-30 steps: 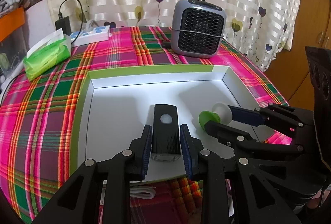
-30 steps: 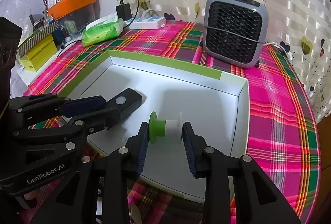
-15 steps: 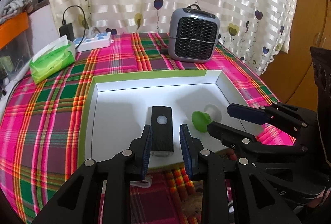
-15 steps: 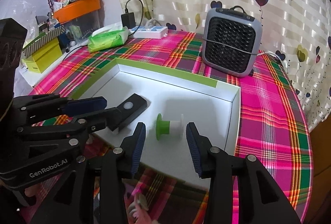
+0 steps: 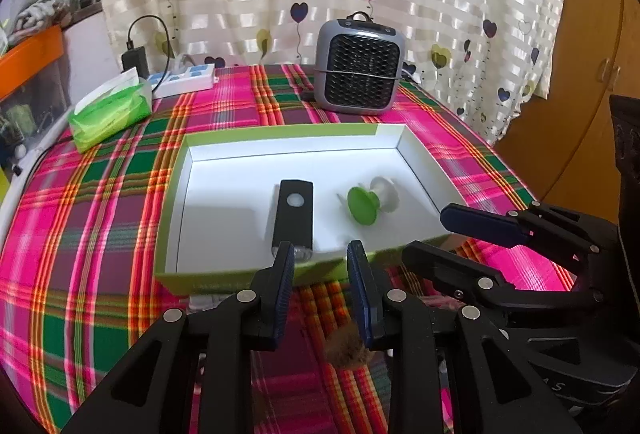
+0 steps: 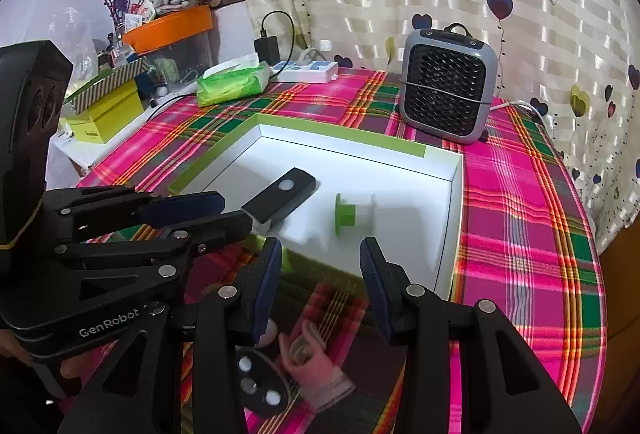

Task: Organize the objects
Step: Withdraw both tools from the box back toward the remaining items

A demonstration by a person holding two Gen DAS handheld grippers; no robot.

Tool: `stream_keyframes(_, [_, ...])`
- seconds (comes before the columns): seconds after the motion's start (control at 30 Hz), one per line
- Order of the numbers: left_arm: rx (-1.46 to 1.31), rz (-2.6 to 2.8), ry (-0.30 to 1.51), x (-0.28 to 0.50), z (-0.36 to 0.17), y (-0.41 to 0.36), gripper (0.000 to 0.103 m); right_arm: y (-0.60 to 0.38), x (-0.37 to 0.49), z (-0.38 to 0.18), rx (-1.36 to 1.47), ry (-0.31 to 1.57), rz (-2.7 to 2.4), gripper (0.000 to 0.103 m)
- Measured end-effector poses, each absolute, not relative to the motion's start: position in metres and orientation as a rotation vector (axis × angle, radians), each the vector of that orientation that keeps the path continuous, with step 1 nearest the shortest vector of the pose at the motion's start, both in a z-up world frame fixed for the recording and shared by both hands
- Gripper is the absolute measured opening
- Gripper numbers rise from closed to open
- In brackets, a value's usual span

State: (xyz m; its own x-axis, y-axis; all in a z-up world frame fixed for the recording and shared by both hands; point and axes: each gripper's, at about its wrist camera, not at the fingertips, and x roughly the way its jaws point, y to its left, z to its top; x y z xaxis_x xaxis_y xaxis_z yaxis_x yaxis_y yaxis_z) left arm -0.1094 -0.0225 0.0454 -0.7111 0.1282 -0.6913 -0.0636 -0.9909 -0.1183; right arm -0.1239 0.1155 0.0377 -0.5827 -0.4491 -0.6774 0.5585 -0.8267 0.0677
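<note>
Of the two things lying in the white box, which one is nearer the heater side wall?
The green-and-white spool. It lies on its side to the right of the black flashlight, closer to the box wall on the heater's side.

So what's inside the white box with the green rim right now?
Two things lie on the white box floor: a black flashlight and a green-and-white spool, side by side and apart. The flashlight's lens end sits behind the near wall and the left gripper fingertips, partly hidden.
</note>
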Motion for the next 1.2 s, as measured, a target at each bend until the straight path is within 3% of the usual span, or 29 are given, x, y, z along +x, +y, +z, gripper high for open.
stream_keyframes(1.2, [-1.149, 2.780, -0.141, -0.056, 0.037, -0.010, 0.023, 0.127, -0.066, 0.032, 0.937, 0.198, -2.342, 0.042])
